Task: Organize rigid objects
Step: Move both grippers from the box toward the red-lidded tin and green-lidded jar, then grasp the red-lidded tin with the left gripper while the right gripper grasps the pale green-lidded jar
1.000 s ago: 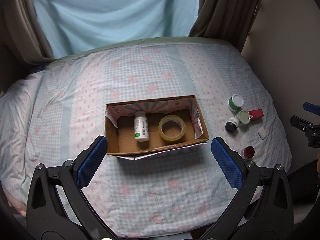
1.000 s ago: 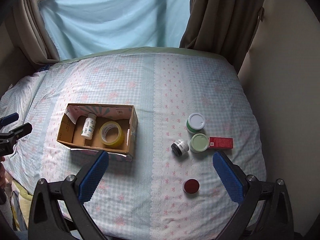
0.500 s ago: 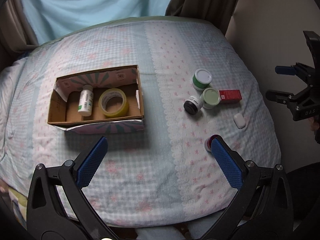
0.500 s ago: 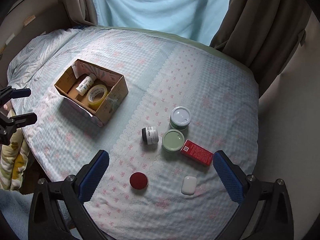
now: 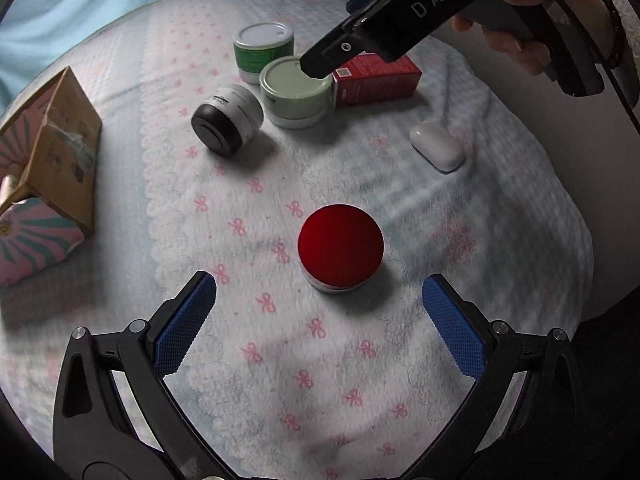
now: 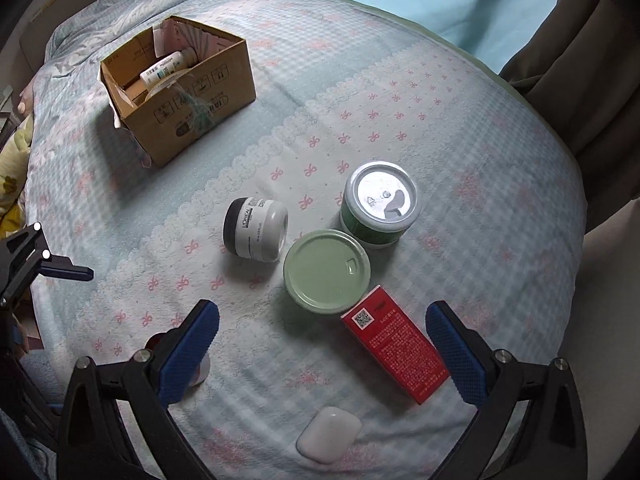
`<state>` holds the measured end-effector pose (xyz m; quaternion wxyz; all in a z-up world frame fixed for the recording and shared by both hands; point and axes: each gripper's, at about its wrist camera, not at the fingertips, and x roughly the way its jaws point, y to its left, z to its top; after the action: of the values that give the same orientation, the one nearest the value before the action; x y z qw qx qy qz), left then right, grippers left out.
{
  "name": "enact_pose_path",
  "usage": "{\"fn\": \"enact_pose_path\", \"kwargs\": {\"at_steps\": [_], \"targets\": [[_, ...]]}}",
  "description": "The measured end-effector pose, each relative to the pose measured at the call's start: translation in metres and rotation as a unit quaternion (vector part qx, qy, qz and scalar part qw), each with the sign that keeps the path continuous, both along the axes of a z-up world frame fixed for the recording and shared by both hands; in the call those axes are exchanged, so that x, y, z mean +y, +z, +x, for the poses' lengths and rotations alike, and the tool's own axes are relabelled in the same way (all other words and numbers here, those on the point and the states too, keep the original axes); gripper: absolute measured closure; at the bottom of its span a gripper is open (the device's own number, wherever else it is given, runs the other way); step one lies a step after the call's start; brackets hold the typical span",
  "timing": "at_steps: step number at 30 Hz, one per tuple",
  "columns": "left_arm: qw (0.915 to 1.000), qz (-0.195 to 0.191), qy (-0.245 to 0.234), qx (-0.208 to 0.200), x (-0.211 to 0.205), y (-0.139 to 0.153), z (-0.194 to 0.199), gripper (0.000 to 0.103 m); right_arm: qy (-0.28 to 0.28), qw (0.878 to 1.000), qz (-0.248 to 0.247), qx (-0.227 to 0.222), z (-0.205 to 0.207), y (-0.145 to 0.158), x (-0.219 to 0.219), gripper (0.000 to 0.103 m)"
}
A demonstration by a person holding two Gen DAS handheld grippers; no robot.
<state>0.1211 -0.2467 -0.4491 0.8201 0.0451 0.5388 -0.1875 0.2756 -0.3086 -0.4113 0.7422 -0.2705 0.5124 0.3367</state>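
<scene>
Bed with checked bow-print quilt [image 5: 248, 380] carries everything. Open brown cardboard box [image 6: 180, 92] sits well left of the loose items. We centre the left tool [image 5: 320, 312], spread wide and empty, on the round red-lidded jar [image 5: 340, 246], descending straight. Right tool [image 6: 322, 334], also wide and empty, hovers near the red carton [image 6: 396, 354].

Your left gripper [image 5: 319, 286] and right gripper [image 6: 322, 311]: black frames, silver screws, blue textured pads [image 5: 184, 322]. "DAS" lettering on one. Your hand [image 5: 508, 36]: bare skin, dark bead bracelet.
</scene>
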Motion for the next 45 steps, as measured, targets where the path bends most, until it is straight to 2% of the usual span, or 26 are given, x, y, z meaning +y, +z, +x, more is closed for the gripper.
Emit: {"fn": "enact_pose_path", "kwargs": {"at_steps": [3, 7, 9, 14, 16, 18, 21, 22, 24, 31, 35, 41, 45], "targets": [[0.9999, 0.009, 0.002, -0.011, -0.014, -0.021, 0.005, 0.002, 0.025, 1.000, -0.013, 0.001, 0.008, -0.024, 0.007, 0.005], [0.9997, 0.022, 0.000, -0.011, -0.026, -0.040, 0.014, 0.010, 0.039, 0.999, -0.024, 0.007, 0.021, -0.046, 0.012, 0.006], [0.9997, 0.022, 0.000, -0.006, -0.028, -0.045, 0.018, 0.017, 0.049, 0.998, -0.031, 0.006, 0.026, -0.052, 0.016, 0.008], [0.9997, 0.023, 0.002, -0.003, -0.027, -0.048, 0.025, 0.025, 0.068, 0.996, -0.050, 0.022, 0.035, -0.067, 0.028, 0.011], [0.9996, 0.027, 0.000, 0.000, -0.028, -0.047, 0.028, 0.030, 0.076, 0.995, -0.056, 0.032, 0.036, -0.073, 0.033, 0.020], [0.9996, 0.028, -0.004, 0.005, -0.028, -0.045, 0.029, 0.033, 0.079, 0.995, -0.057, 0.037, 0.038, -0.075, 0.036, 0.025], [0.9992, 0.032, -0.020, 0.009, -0.035, -0.043, 0.028, 0.047, 0.078, 0.994, -0.063, 0.046, 0.041, -0.079, 0.039, 0.036], [0.9990, 0.035, -0.027, 0.011, -0.040, -0.042, 0.028, 0.052, 0.076, 0.994, -0.063, 0.049, 0.042, -0.080, 0.039, 0.036], [0.9984, 0.044, -0.031, 0.016, -0.046, -0.041, 0.029, 0.052, 0.078, 0.994, -0.066, 0.049, 0.042, -0.080, 0.039, 0.037], [0.9990, 0.026, -0.022, 0.028, -0.039, -0.039, 0.033, 0.052, 0.074, 0.994, -0.076, 0.041, 0.038, -0.083, 0.053, 0.037], [0.9989, 0.018, -0.020, 0.038, -0.034, -0.034, 0.032, 0.053, 0.058, 0.995, -0.071, 0.043, 0.035, -0.074, 0.048, 0.037], [0.9994, 0.001, 0.003, 0.033, -0.009, -0.005, 0.026, 0.053, 0.018, 0.997, -0.054, 0.046, 0.038, -0.047, 0.047, 0.037], [0.9991, -0.006, 0.029, 0.030, 0.011, 0.025, 0.027, 0.053, -0.009, 0.998, -0.044, 0.045, 0.037, -0.016, 0.046, 0.037]]}}
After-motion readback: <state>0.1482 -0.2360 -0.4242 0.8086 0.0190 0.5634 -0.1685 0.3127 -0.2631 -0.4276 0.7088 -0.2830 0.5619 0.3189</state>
